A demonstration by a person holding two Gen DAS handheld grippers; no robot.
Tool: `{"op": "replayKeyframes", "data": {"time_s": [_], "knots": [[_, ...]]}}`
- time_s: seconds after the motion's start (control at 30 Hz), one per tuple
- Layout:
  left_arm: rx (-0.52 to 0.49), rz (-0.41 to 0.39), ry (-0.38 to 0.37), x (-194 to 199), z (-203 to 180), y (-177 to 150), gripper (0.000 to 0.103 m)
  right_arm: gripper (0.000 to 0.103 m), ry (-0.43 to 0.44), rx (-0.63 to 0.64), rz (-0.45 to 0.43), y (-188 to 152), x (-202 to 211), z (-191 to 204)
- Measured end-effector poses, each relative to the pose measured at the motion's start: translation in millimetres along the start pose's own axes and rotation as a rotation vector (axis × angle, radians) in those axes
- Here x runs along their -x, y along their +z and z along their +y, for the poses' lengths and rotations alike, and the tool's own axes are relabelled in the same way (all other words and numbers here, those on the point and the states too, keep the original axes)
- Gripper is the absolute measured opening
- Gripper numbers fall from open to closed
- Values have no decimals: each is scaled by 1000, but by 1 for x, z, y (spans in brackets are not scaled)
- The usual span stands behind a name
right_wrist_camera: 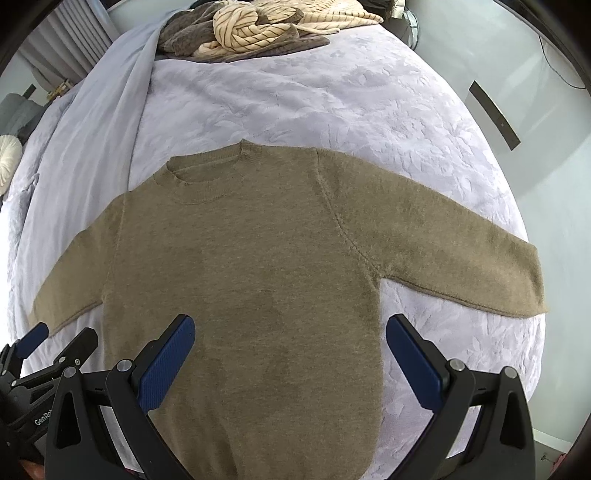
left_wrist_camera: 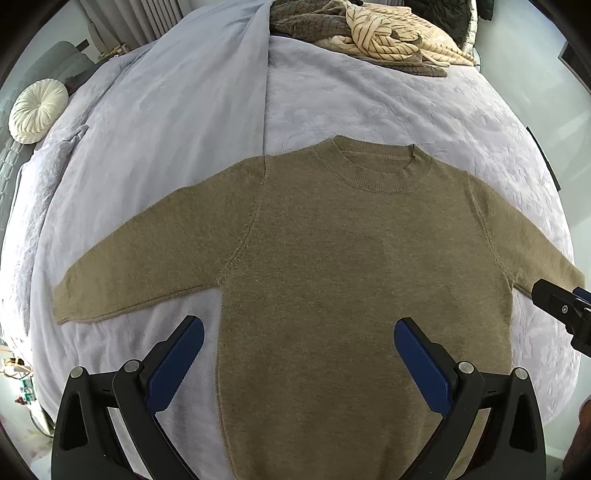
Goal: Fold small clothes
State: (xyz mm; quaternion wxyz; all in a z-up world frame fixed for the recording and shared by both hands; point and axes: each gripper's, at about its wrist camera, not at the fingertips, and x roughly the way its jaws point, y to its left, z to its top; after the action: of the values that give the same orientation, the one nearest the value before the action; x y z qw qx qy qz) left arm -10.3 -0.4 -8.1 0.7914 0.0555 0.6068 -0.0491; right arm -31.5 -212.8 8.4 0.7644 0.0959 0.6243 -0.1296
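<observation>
Nearest first: your left gripper hangs over the lower left of the sweater, jaws wide apart and holding nothing, one blue pad over the blanket and the other over the knit, so it straddles the body's left side edge. Your right gripper mirrors that on the other side, jaws equally apart and empty, straddling the right side edge. Both point forward along the garment toward the collar, level and side by side; I cannot tell whether the pads touch the cloth. The sweater lies face up and flat on the bed, hem toward you, left sleeve and right sleeve spread outward and slightly down. Laid out that way, probably so each sleeve and side can be turned inward cleanly; no fold is made yet. Judged next step: pick a sleeve or side edge and bring it across the body. Farther off, a heap of striped and dark clothes sits at the bed's far end, well apart from the sweater. A round cushion lies far left.
</observation>
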Motion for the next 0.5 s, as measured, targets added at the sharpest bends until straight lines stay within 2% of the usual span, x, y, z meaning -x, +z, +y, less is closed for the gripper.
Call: {"op": "replayKeyframes", "data": {"time_s": [0.5], "knots": [[3, 4, 1, -3, -1, 3, 103, 103, -3, -8, 19, 1, -5, -1]]}}
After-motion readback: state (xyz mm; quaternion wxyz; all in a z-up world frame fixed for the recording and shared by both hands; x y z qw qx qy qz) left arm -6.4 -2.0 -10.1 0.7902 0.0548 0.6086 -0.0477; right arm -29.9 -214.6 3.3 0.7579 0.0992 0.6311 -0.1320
